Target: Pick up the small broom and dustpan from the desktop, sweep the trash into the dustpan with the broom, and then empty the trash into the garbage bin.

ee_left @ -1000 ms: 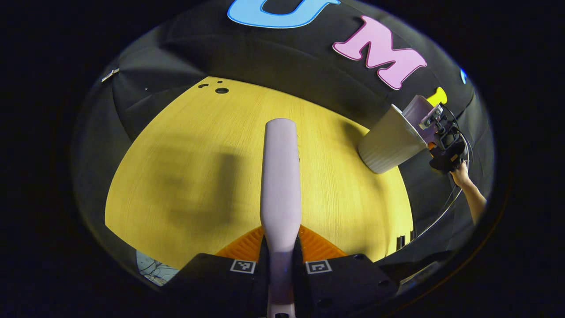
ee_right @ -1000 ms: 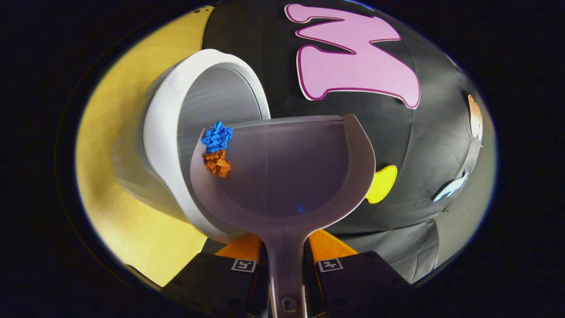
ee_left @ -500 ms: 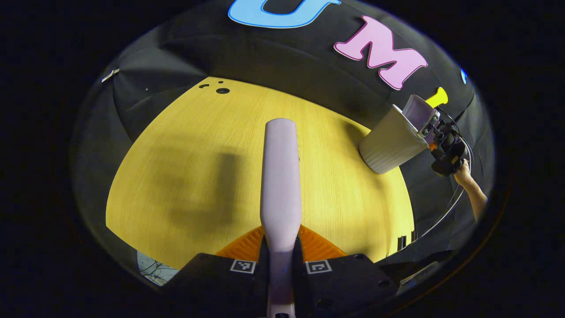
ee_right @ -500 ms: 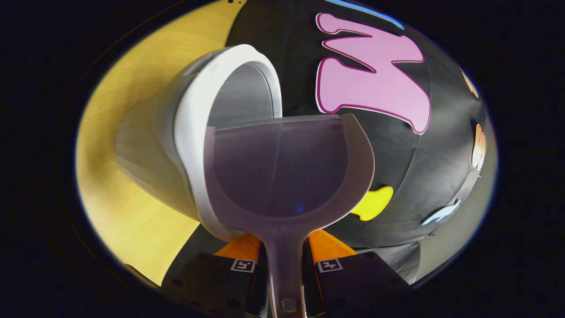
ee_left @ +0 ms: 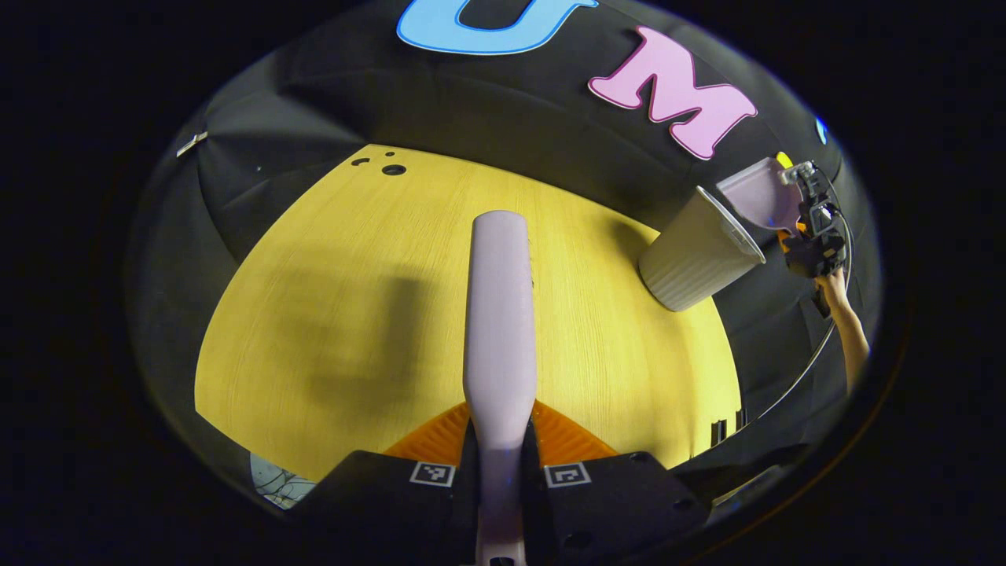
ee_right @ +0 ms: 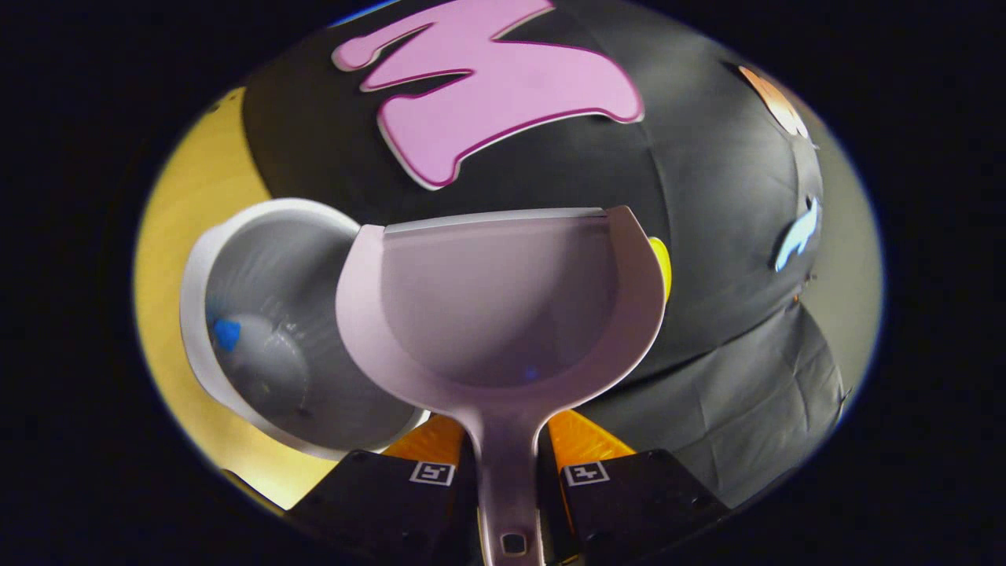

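Fingers [ee_right: 464, 460] clamp dustpan [ee_right: 503, 314] handle, pan beside bin [ee_right: 267, 330] | left fingers [ee_left: 440, 436] clamp broom [ee_left: 500, 314]

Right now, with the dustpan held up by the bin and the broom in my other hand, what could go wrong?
1. The dustpan hangs close beside the bin's rim; lowering it carelessly might knock the bin, which stands near the table edge in the left gripper view.
2. The right tongs grip only the dustpan's narrow handle, so a quick swing could twist it.
3. The broom, held above the table by the left tongs, may hit it.
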Tool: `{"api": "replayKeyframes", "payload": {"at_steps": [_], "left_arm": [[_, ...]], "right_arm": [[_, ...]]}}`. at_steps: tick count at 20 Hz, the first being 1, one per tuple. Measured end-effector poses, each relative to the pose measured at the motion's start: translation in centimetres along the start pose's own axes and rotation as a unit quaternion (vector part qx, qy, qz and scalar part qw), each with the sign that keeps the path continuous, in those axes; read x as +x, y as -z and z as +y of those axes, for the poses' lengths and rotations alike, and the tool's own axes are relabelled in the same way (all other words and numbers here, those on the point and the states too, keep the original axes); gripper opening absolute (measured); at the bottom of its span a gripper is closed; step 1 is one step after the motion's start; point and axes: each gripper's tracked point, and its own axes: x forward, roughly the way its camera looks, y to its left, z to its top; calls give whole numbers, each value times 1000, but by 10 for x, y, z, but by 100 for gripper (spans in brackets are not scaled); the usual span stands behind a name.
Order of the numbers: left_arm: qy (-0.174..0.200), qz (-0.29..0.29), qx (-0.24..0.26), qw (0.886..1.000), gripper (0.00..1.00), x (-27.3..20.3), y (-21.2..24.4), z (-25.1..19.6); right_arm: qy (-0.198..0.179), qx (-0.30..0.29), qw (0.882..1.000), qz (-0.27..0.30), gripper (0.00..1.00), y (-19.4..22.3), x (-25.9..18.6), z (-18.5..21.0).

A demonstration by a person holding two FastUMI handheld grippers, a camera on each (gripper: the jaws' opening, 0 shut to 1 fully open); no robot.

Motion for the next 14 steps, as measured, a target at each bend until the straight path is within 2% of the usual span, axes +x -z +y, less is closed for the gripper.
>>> {"api": "replayKeyframes", "payload": {"at_steps": [3, 6, 10, 14], "left_arm": [[7, -7, 7, 1000, 27, -1, -3, -7], [10, -16, 13, 1000, 27, -3, -7, -10], [-8, -48, 31, 998, 27, -7, -18, -4], [-29, -79, 80, 993, 27, -11, -29, 0]], "right_arm": [[-4, 78, 997, 7, 35, -7, -5, -21], [-22, 143, 989, 15, 36, -9, -3, -11], [-74, 235, 969, 14, 35, -15, -4, -5], [-111, 278, 954, 8, 36, -19, -8, -2]]}}
